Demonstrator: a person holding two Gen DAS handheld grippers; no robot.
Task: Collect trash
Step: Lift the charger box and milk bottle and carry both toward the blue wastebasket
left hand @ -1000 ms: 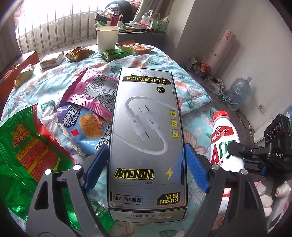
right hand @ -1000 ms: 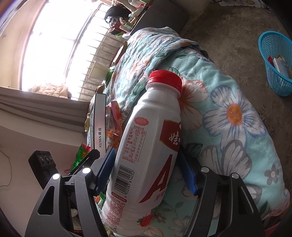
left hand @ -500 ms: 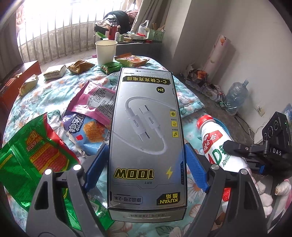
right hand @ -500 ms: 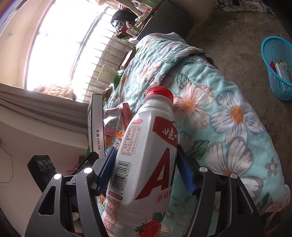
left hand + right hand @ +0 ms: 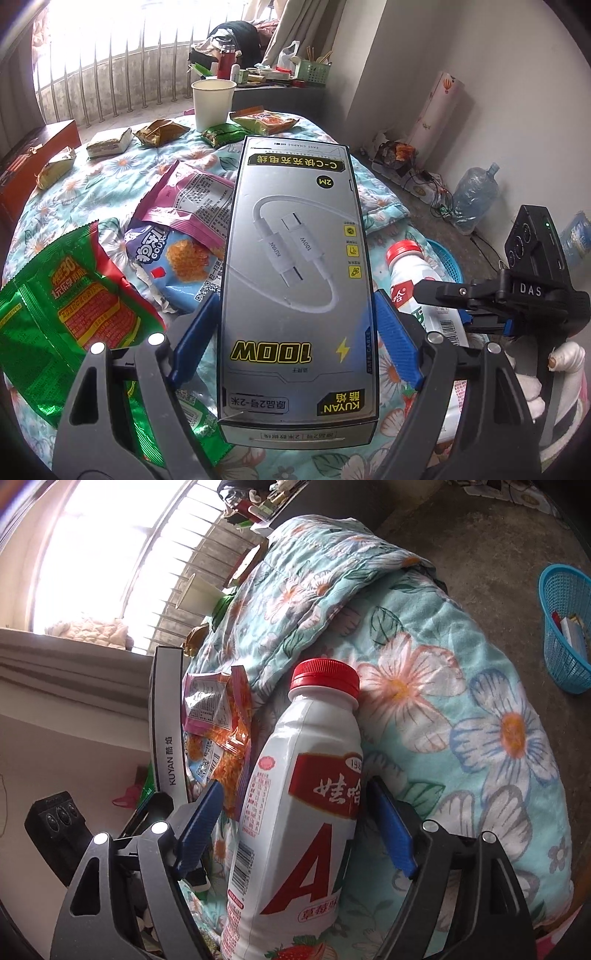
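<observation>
My left gripper (image 5: 295, 332) is shut on a grey cable box (image 5: 299, 280) marked 100W and holds it above the floral blanket (image 5: 110, 184). My right gripper (image 5: 295, 827) is shut on a white milk bottle (image 5: 306, 812) with a red cap; the bottle also shows in the left wrist view (image 5: 413, 280), and the box's edge shows in the right wrist view (image 5: 168, 731). Snack wrappers lie on the blanket: a green one (image 5: 62, 314), a blue one (image 5: 177, 266) and a pink one (image 5: 188, 203).
A paper cup (image 5: 213, 103) and several small wrappers (image 5: 162, 131) lie at the far side. A blue basket (image 5: 565, 627) holding trash stands on the concrete floor to the right. A water jug (image 5: 474, 199) stands by the wall.
Both grippers have lifted and pulled back a little with their loads. The bottle has shifted lower and further right beside the box in the left view. The basket has come nearer in the right view.
</observation>
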